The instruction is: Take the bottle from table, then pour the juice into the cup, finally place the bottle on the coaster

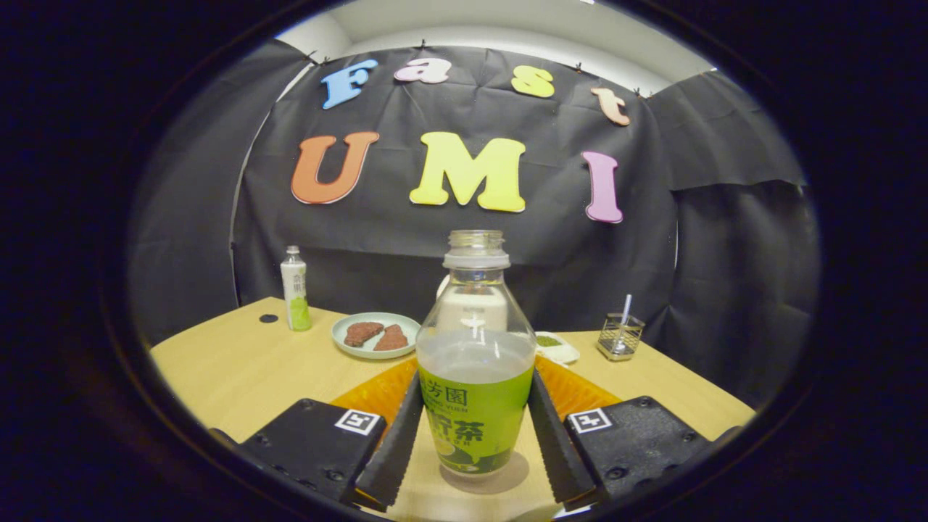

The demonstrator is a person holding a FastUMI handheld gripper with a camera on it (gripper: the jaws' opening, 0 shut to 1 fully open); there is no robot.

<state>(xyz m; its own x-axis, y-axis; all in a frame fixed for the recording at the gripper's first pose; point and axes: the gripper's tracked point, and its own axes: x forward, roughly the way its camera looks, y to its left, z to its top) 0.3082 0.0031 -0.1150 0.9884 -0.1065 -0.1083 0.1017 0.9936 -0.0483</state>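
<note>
The gripper (475, 435) sits nearest, its two fingers (395, 442) reaching forward low over the table, one on each side of the bottle (475, 362). The fingers are spread a little wider than the bottle; near their far ends they come right up to its green label, but whether both actually press on it cannot be told, and lower down a gap shows on each side.

The wooden table (232, 370) is the largest thing, running from the near edge to the black cloth wall (696, 239) at the far side. On it, behind the bottle and passing under both fingers, lies an orange coaster (370, 395); the bottle's base appears to rest on bare wood just near of it, with a soft shadow beneath.

The bottle stands upright between the fingers, clear, uncapped, its neck open at the top, with pale liquid filling it to roughly halfway.

Far left of it sits a pale green plate (344, 344) holding two brown pieces. Further left, near the wall, a second small bottle (295, 290) with a white cap stands upright. Directly behind the main bottle a white cup (444, 286) peeks out at its left shoulder. Just right of the bottle lies a small white dish (562, 351) with something green in it, and far right a small wire holder (620, 335) carries a white stick. A small dark dot (268, 318) marks the table at far left.
</note>
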